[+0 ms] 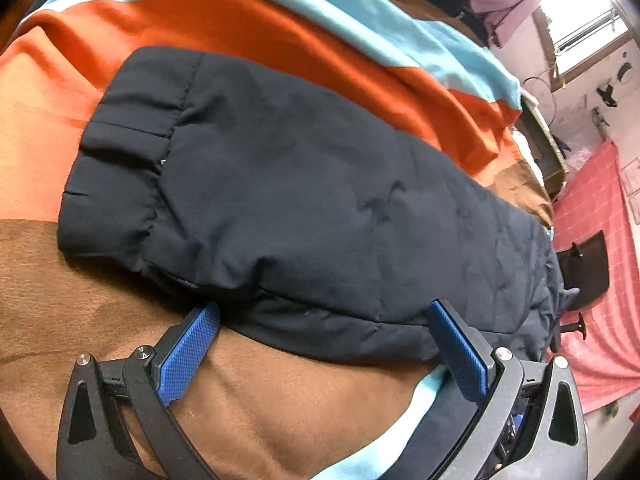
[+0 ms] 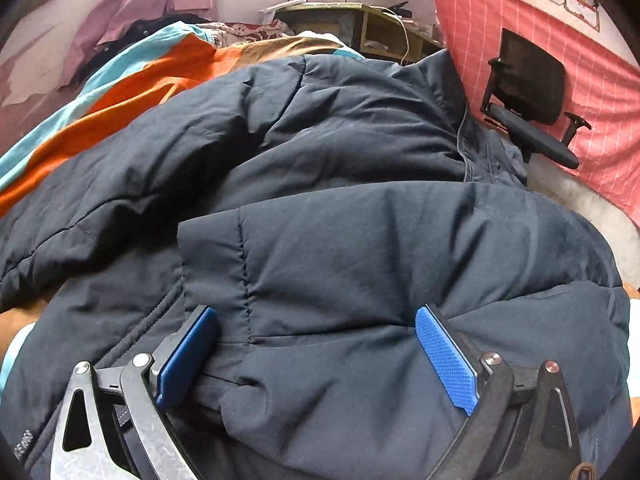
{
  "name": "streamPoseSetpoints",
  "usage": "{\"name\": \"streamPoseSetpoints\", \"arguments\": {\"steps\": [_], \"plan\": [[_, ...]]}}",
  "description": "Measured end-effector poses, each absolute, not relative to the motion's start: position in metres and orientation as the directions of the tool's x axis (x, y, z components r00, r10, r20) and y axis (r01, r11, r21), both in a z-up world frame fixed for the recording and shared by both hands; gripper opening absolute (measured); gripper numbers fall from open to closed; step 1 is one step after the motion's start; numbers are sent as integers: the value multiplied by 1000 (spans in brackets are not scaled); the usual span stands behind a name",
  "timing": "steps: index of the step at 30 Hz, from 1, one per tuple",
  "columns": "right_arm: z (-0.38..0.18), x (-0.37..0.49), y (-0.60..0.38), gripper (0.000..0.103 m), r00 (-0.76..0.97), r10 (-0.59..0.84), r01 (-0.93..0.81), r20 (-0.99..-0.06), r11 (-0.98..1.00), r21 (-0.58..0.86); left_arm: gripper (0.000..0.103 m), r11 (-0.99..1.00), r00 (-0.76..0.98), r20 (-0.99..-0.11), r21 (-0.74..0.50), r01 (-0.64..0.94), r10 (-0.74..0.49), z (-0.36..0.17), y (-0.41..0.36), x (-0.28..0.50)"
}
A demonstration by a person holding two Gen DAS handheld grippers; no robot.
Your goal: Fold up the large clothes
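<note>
Left wrist view: the left gripper (image 1: 324, 344) is spread wide, its blue pads (image 1: 188, 356) at the near edge of a dark jacket (image 1: 304, 208), pinching nothing. The jacket's sleeve, cuff (image 1: 120, 160) to the left, lies flat across a bed cover (image 1: 280, 408) striped brown, orange and pale blue.

Right wrist view: the right gripper (image 2: 318, 354) is also spread, both pads (image 2: 448, 364) resting on the puffy jacket (image 2: 320, 160), a folded sleeve (image 2: 360, 256) between them. The jacket fills the bed's near part; a black chair (image 2: 532, 100) stands beyond the right edge by a pink cloth (image 2: 520, 20).
</note>
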State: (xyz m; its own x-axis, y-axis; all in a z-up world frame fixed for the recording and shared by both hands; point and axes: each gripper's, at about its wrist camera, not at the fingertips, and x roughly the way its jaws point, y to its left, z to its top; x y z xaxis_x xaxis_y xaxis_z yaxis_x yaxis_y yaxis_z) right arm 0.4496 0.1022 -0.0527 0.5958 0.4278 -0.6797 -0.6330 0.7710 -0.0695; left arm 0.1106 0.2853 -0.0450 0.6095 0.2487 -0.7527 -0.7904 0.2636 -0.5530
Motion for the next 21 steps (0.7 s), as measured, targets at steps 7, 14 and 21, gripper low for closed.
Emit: {"name": "streamPoseSetpoints", "arguments": {"steps": [7, 14, 21], "plan": [[-56, 447, 104, 102, 608, 420, -633, -674, 769, -92, 102, 149, 602, -775, -583, -799, 195, -47, 287, 107], [-60, 443, 114, 103, 646, 359, -613, -674, 770, -178, 101, -19, 575, -794, -589, -808, 196, -55, 308, 111], [-55, 441, 107, 103, 635, 403, -625, -659, 770, -131, 29, 69, 563, -789, -565, -822, 247, -37, 297, 110]]}}
